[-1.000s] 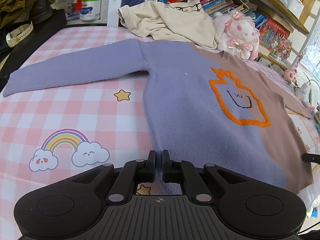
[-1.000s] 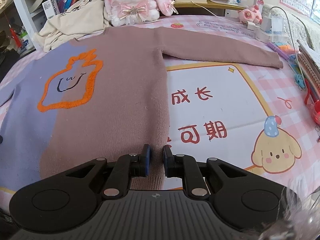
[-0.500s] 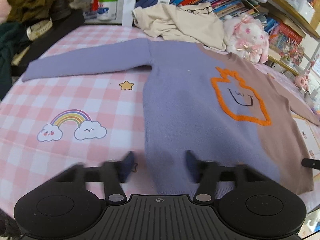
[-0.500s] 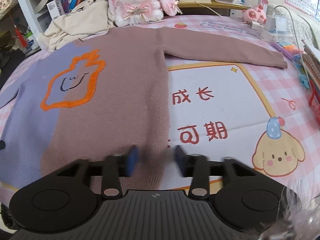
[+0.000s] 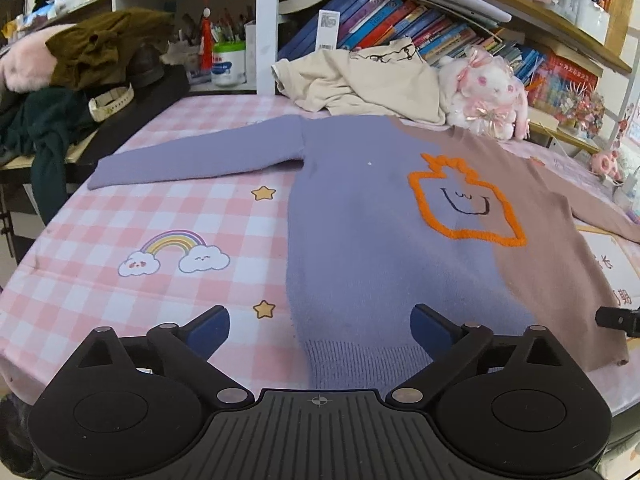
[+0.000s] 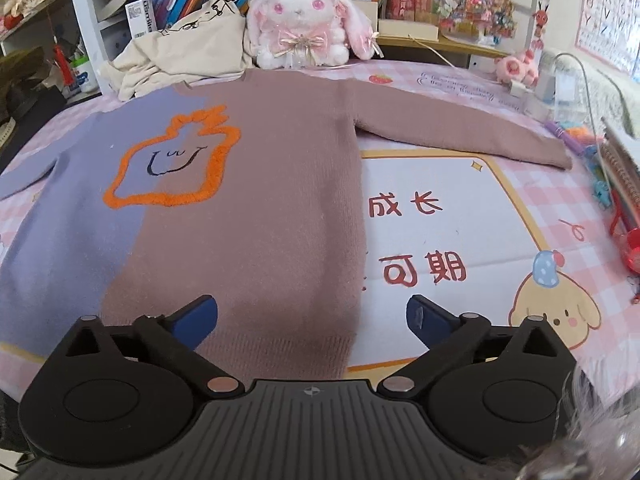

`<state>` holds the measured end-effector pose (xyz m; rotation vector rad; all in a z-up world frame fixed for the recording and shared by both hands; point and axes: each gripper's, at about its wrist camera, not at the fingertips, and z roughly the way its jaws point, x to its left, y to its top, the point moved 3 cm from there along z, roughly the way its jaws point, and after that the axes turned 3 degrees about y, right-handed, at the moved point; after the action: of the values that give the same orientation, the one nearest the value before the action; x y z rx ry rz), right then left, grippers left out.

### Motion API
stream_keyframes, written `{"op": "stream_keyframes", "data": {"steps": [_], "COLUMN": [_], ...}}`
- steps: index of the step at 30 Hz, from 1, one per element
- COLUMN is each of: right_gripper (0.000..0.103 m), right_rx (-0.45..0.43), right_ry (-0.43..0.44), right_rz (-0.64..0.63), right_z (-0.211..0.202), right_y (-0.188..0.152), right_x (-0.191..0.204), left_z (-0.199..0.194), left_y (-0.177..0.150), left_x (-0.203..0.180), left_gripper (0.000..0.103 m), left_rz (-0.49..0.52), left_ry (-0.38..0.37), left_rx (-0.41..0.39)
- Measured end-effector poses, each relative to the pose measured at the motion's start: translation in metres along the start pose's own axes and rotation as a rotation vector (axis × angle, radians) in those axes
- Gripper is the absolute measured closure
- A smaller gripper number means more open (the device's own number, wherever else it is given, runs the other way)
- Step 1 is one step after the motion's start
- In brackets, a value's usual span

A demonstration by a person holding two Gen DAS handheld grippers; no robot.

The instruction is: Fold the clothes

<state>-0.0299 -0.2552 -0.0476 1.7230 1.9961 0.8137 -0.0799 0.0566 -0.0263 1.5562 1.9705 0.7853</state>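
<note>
A sweater (image 5: 360,216), lilac on one half and mauve-brown (image 6: 280,184) on the other, lies flat and face up on the pink checked cloth with both sleeves spread out. An orange outlined figure (image 5: 464,204) marks its chest. My left gripper (image 5: 320,330) hangs just above the lilac hem corner, jaws opening wide, with the hem below the gap and no pad touching it. My right gripper (image 6: 312,318) hovers over the brown hem corner the same way, jaws opening, nothing pinched. The tip of the right gripper shows at the left wrist view's right edge.
A crumpled cream garment (image 5: 360,80) and a pink plush rabbit (image 6: 304,28) lie behind the sweater's collar, in front of bookshelves. Dark clothes (image 5: 52,112) pile up at the left. Pens, cables and small toys (image 6: 600,168) crowd the right edge of the table.
Both grippers went from shut on the hem corners to wide open, letting the sweater go. Both have drawn back from the hem, the left one also rising a little.
</note>
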Motion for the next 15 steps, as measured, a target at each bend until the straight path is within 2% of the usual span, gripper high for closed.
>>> {"op": "stream_keyframes", "data": {"steps": [5,8,11,15], "right_gripper": [0.0,0.0,0.0,0.0], "right_rx": [-0.012,-0.026,-0.026,-0.031], "right_ry": [-0.029,-0.068,-0.103,-0.118], "right_rz": [-0.018,0.02,0.073,0.071], "right_z": [-0.004,-0.004,-0.003,-0.002], "right_y": [-0.004,-0.003,-0.003,-0.006], "right_x": [0.019,0.033,0.054,0.095], "left_z": [0.006,0.013,0.021,0.031], "left_y": [0.004,0.008,0.017,0.032], "left_x": [0.012,0.024,0.043,0.079], "left_gripper": [0.004,0.004,0.004,0.004], "left_rz": [0.017,0.046,0.091,0.081], "left_ry": [-0.031,-0.057,-0.087,-0.118], "left_rx": [-0.015,-0.018,-0.01,-0.024]}}
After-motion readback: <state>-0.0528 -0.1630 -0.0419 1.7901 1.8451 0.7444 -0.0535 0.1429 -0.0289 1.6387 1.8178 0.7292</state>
